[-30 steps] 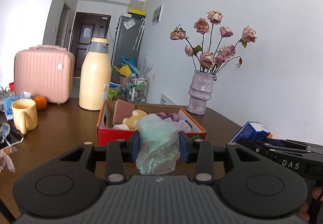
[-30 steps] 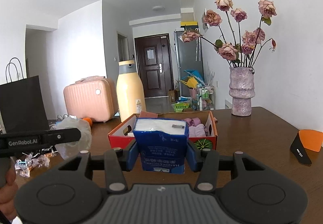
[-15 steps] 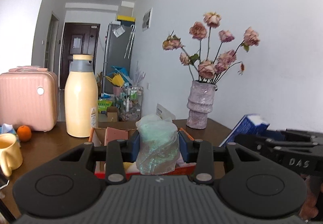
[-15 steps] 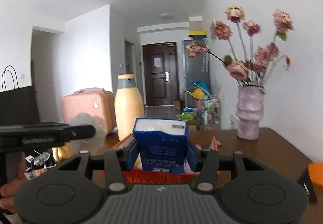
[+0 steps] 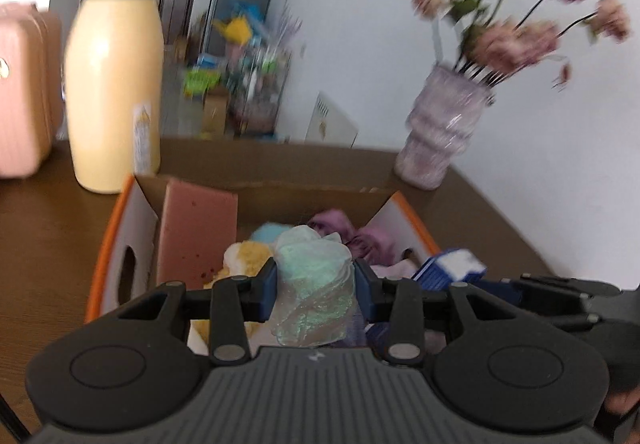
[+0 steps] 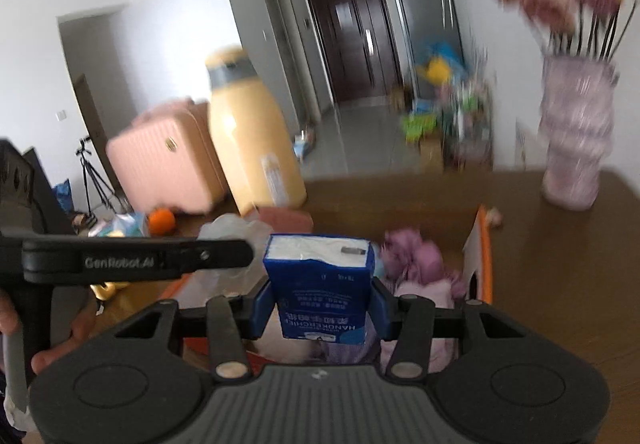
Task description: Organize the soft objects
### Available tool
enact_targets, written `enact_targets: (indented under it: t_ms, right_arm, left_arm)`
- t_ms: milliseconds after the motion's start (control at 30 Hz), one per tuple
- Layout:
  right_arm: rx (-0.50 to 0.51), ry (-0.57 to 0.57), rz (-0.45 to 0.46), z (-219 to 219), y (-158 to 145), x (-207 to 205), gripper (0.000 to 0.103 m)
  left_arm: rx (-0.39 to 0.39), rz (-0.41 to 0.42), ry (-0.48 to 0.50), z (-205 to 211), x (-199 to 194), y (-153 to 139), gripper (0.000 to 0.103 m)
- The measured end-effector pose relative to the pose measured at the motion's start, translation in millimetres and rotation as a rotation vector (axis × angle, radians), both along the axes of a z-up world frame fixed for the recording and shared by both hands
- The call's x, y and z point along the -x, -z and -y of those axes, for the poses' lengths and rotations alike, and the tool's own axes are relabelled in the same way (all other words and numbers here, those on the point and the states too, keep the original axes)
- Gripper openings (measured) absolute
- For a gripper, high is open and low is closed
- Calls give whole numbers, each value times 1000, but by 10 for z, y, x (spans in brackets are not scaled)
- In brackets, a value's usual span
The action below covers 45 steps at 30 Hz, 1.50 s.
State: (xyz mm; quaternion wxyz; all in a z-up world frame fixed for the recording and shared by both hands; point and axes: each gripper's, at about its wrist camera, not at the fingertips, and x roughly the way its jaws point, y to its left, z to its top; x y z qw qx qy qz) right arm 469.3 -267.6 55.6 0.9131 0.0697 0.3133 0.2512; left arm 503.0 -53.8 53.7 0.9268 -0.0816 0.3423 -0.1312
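Just above box (image 5: 120,236) rim: tissue pack (image 6: 320,292)

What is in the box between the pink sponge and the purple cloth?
In the left wrist view, a yellow and white plush toy and something light blue lie between the pink sponge and the purple cloth, partly hidden by the bagged bundle.

White walls (image 6: 168,23), a dark door (image 6: 352,43) down the hallway, brown wooden table (image 5: 48,228).
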Motion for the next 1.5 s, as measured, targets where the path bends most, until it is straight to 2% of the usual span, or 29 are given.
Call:
enact_targets:
  t_ms: [133,233,267,300,333,400,467,533,600,767,900,1067,1133,1267,1333,1433,1500]
  right_arm:
    - [57,-6,-105,-109,334,-342,48]
    - [43,-17,-171,-132,547,-501,48]
    - [47,-15,-179,-150,598,-537,49]
    - [53,-11,-182,-165,631,-557,49]
    - [50,-7,-180,-166,649,-567,51]
    - [52,3,-178,-170,660,-565,55]
    - [81,6,-172,-179,639,-593,59]
    - [86,3,-153,-178,561,-560,75]
    - [94,14,-124,-175,427,-497,81]
    - [110,48,-38,-106,-44,-336,82]
    - [118,67,50,-52,-509,-64,85]
    - [143,89,145,-5,-973,371,88]
    - [164,119,187,-17,-1094,545,95]
    - [200,159,282,-44,-1277,958,98]
    - [209,197,340,-64,-1325,1160,103]
    - [204,265,474,-93,-1301,1494,103]
    - [188,299,539,-91,-1238,1701,103]
  left_arm:
    - [-17,-72,4,114,-290,264,40]
    - [-53,-86,20,241,-411,412,40]
    - [-65,-82,10,261,-429,440,42]
    - [-68,-81,1,265,-445,457,51]
    - [-61,-85,-4,254,-449,462,56]
    - [-43,-92,9,216,-462,462,69]
    - [-42,-80,20,186,-426,412,71]
    - [-51,-60,23,177,-392,303,72]
    - [-58,-31,20,131,-312,144,75]
    - [-87,82,-12,-38,-6,-388,80]
    - [-145,179,-46,-207,349,-820,82]
    - [-201,290,-111,-367,839,-1170,88]
    - [-207,328,-127,-424,1069,-1252,93]
    - [-210,419,-165,-484,1523,-1341,100]
    - [-228,492,-196,-472,1774,-1332,103]
    - [-260,581,-211,-448,2108,-1267,103]
    - [-258,608,-213,-449,2285,-1200,103]
